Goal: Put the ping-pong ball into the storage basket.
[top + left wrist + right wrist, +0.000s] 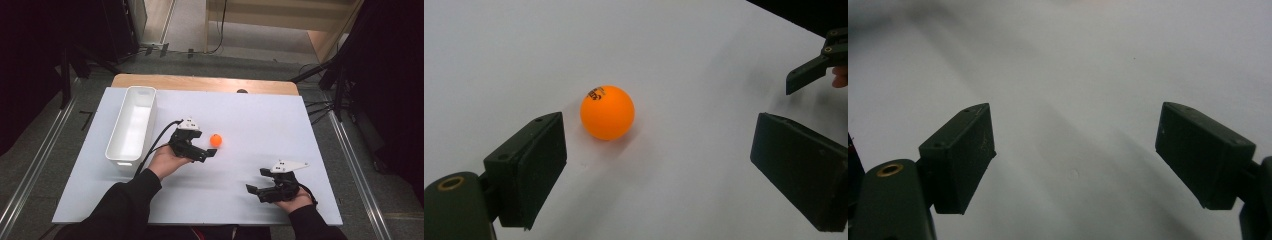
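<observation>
Your left gripper (212, 153) gapes just short of the ball (216, 140), mid-frame; your right gripper (256, 189), seemingly empty, gapes lower right.

The ball (607, 112) is plain orange with a small black printed mark near its top. The bin (131, 125) is white. The surface (260, 120) is pale grey-white with a light wood far edge. Both tools (212, 152) (253, 190) are black.
</observation>
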`<move>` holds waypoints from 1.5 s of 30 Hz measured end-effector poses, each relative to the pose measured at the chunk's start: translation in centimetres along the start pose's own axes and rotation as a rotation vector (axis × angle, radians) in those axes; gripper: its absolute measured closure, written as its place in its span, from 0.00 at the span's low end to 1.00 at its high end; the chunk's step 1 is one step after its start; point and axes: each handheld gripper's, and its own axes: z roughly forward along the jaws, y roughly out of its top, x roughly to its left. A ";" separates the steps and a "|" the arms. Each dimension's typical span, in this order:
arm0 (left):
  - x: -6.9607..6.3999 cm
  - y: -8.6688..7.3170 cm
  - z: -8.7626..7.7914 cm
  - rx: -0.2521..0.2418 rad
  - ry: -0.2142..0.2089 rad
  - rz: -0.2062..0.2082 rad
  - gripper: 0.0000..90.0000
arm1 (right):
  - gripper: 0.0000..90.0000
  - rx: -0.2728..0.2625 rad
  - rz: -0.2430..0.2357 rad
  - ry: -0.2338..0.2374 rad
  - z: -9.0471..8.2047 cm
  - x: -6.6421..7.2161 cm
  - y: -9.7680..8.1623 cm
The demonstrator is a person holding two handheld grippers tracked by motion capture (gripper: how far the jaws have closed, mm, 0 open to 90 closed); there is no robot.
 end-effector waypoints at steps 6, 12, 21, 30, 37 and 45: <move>0.1 0.7 0.2 -0.022 0.012 0.007 0.09 | 0.16 0.002 0.000 -0.001 0.0 0.0 0.0; 0.0 1.3 0.5 -0.019 0.029 0.020 0.09 | 0.16 -0.001 0.000 -0.002 0.0 -0.2 0.0; 0.6 2.0 0.5 -0.031 0.050 0.014 0.09 | 0.16 -0.004 0.001 -0.004 0.0 -0.2 0.0; 0.2 3.1 1.2 -0.043 0.055 0.055 0.10 | 0.16 -0.003 -0.001 -0.005 0.0 -0.2 -0.1; 0.6 3.8 2.2 -0.021 0.052 0.039 0.10 | 0.16 -0.002 -0.005 -0.003 0.0 -0.3 -0.1; 0.9 4.2 3.4 0.000 0.040 0.022 0.00 | 0.16 0.005 -0.003 0.002 0.0 -0.2 -0.1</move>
